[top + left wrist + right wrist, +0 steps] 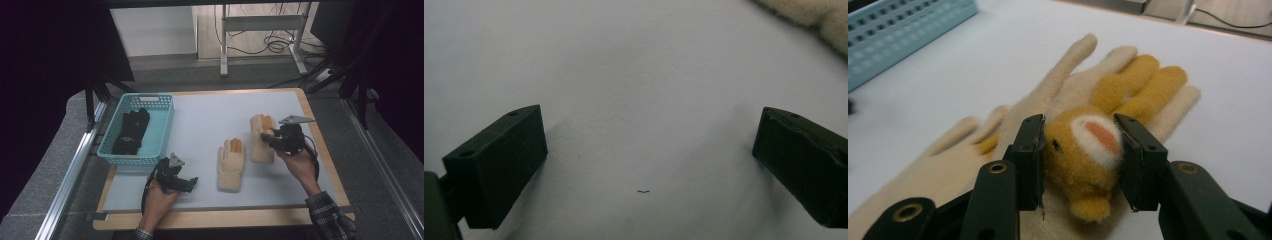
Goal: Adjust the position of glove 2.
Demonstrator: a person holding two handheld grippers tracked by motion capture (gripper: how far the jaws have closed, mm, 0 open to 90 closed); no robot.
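Note:
Two cream knitted gloves with yellow bear fronts lie on the white mat (210, 120). My right gripper (270, 134) (1080, 160) is shut on the plush yellow bear head (1083, 155) of the right-hand glove (260, 145) (1088, 80), its pads pressing both sides. The second glove (231, 162) (943, 150) lies flat just to the left. At the mat's front left, my left gripper (192, 182) (649, 150) rests low with its jaws open wide over bare mat. A cream glove edge (814, 15) shows at the top right of the left gripper view.
A light blue mesh basket (162, 130) (893, 35) stands at the mat's left edge with black gloves (131, 131) inside. The wooden table edge (320, 135) frames the mat. A desk frame and cables (265, 40) stand on the floor beyond.

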